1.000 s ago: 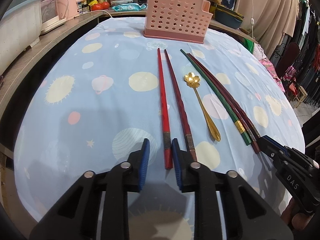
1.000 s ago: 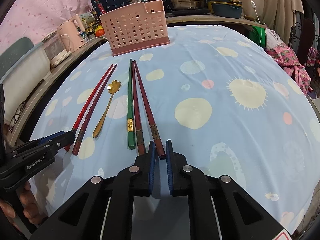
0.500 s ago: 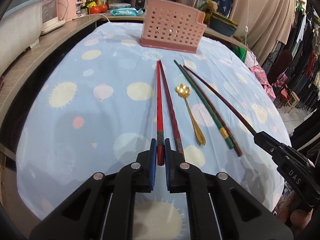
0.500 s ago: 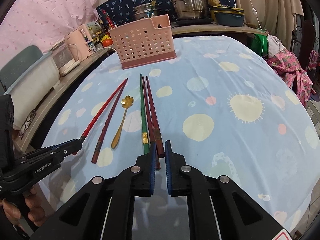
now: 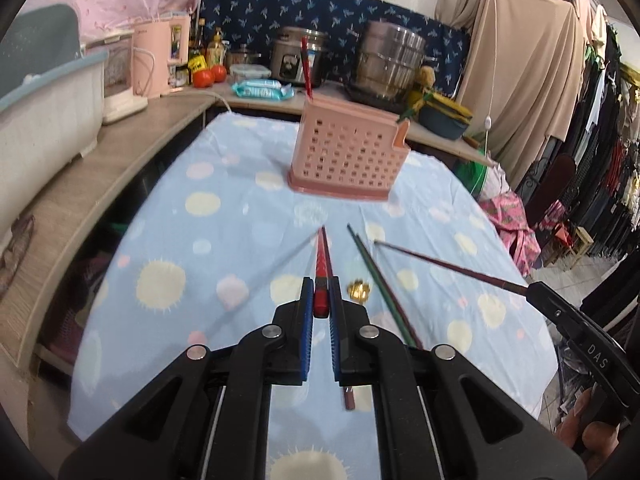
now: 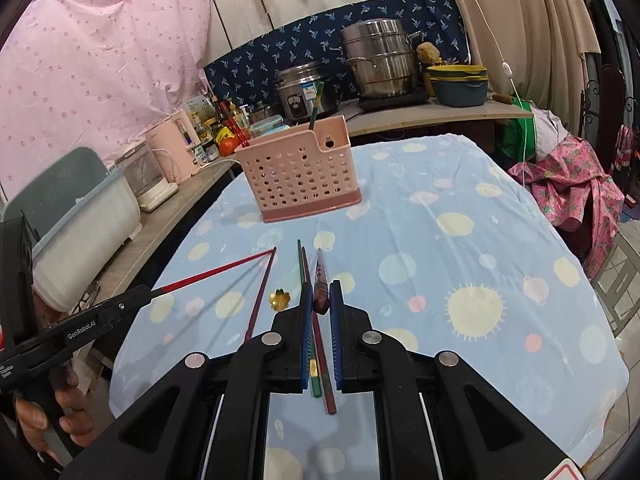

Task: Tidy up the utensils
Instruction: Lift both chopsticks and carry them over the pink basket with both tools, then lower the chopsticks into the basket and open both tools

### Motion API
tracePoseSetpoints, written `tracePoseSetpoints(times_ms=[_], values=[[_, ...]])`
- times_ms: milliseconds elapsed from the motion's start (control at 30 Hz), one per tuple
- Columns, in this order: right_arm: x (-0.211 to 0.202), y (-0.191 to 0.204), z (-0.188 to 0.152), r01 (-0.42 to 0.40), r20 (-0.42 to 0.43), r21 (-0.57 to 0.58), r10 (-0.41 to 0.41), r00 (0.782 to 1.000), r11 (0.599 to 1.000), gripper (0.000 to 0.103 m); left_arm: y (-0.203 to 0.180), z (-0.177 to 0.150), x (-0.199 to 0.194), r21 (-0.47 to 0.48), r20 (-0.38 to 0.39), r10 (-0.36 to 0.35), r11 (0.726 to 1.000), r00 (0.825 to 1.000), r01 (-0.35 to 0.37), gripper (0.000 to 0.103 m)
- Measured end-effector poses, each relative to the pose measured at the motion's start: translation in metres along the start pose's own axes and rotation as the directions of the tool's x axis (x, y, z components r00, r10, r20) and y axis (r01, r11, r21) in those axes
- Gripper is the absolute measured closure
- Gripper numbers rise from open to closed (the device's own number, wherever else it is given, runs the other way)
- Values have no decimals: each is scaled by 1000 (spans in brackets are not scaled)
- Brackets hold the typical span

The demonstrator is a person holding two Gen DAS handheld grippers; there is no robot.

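So each hand-held gripper has one chopstick pinched by its butt end. The left hand-held gripper (image 5: 320, 312) has its blue pads pressed onto the bright red patterned chopstick (image 5: 320, 280), which is up off the cloth with its tip pointing toward the holder. The right hand-held gripper (image 6: 321, 304) is clamped on a dark maroon patterned chopstick (image 6: 321, 280) the same way, also lifted clear; from the left camera you can see that stick angling out over the cloth.

Still lying flat on the bench (image 6: 460, 248), which has a light blue cloth with pale yellow and pink dots: a plain dark red chopstick (image 6: 260, 300) whose tip sits right by the lifted red one's tip, a small gold spoon with a flower-shaped bowl (image 6: 279, 298) just beside it, then a green chopstick with a gold band (image 6: 301, 268) and a brownish-red chopstick (image 6: 307, 276) lying side by side, running under the right tool.

The pink perforated plastic utensil holder (image 6: 306, 174) stands upright further back on the cloth, well apart from the loose pieces, with a red and a green stick poking out of the top.

Behind it there's a wooden counter (image 5: 80, 184) with steel pots (image 6: 380, 64), a pink kettle (image 5: 160, 56) and tomatoes (image 5: 208, 76).
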State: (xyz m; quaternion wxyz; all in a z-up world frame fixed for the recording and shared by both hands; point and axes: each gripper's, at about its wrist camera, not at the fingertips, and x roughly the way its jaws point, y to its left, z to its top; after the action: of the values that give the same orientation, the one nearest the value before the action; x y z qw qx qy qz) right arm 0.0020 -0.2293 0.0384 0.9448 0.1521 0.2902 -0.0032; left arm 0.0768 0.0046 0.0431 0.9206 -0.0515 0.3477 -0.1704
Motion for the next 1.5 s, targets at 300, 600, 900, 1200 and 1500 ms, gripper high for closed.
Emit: tracePoseSetpoints(times_ms=[300, 600, 900, 1200, 1500], values=[[-8, 3, 45, 2, 94, -34, 2, 996, 999, 96, -10, 53, -8, 20, 116, 12, 1000, 993, -15, 96], [-2, 7, 84, -23, 136, -47, 29, 990, 999, 96, -20, 94, -10, 43, 189, 21, 999, 982, -29, 96], [1, 15, 119, -42, 185, -71, 55, 981, 997, 96, -27, 130, -9, 60, 239, 14, 998, 971, -30, 96], [5, 25, 175, -76, 262, -89, 96, 960, 993, 96, -39, 175, -14, 80, 312, 5, 996, 950, -31, 96], [21, 32, 236, -114, 344, -78, 134, 929, 990, 96, -49, 231, -19, 88, 416, -1, 995, 909, -40, 96]])
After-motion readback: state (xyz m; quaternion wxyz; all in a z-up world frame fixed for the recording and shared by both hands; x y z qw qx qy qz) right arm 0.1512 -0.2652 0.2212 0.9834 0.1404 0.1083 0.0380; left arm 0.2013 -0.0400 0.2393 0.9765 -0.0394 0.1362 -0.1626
